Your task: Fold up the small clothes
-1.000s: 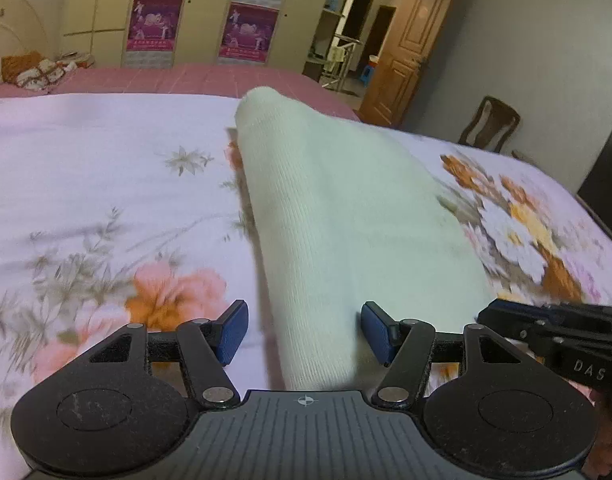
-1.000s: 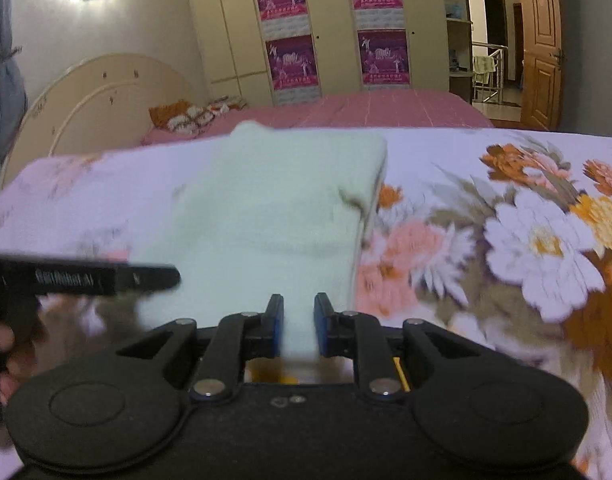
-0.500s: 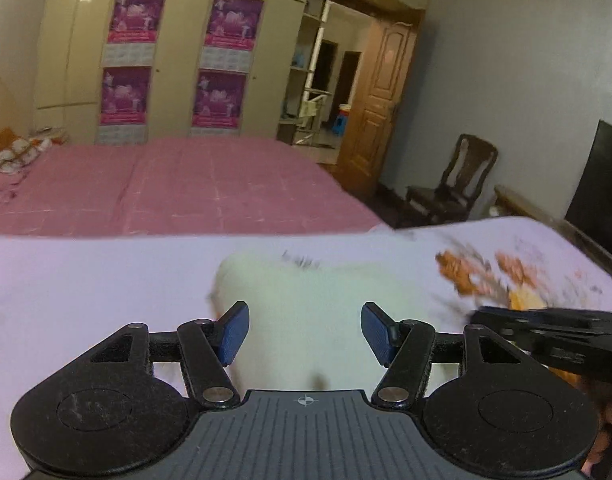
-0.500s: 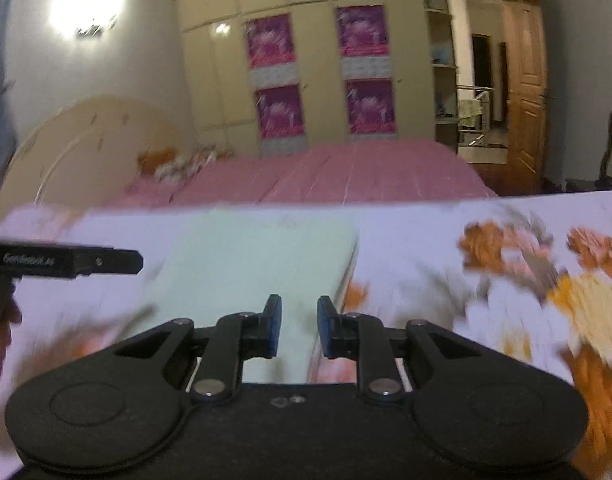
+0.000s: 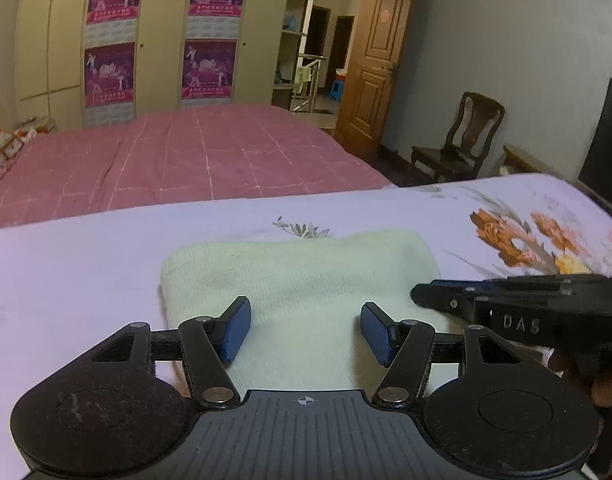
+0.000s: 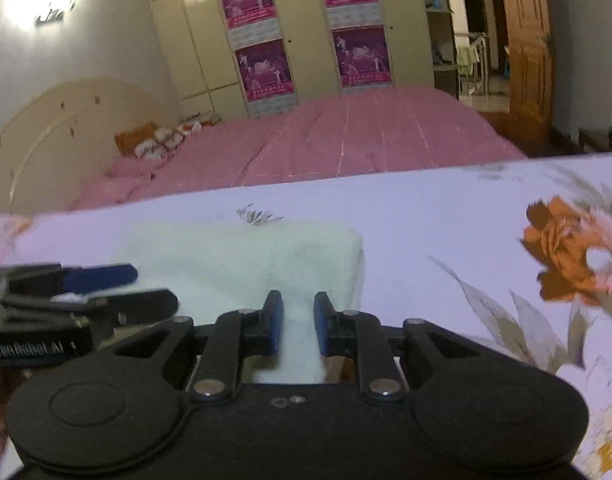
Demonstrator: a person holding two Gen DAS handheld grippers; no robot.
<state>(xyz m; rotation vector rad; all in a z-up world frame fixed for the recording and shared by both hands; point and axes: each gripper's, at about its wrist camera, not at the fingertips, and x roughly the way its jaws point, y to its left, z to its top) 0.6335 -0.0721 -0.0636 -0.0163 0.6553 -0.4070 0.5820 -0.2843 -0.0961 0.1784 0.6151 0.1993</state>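
One knit garment point(image 5: 302, 280) near bed point(image 5: 86, 280) front edge | soft, light, floppy; grip a hem corner | left gripper point(image 5: 302, 330) jaws apart, empty | right gripper point(image 6: 294, 328) clamped on garment

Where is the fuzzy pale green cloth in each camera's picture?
Left wrist view: the pale green knit garment lies low in the middle, just beyond the left gripper.
Right wrist view: the garment sits left of centre, running between the right gripper pads.
Shared landmark: the grey leaf sprig printed just behind it.

pink bed point(image 5: 194, 160) | wooden chair point(image 5: 462, 140) | door point(image 5: 374, 68) | posters point(image 5: 110, 74)
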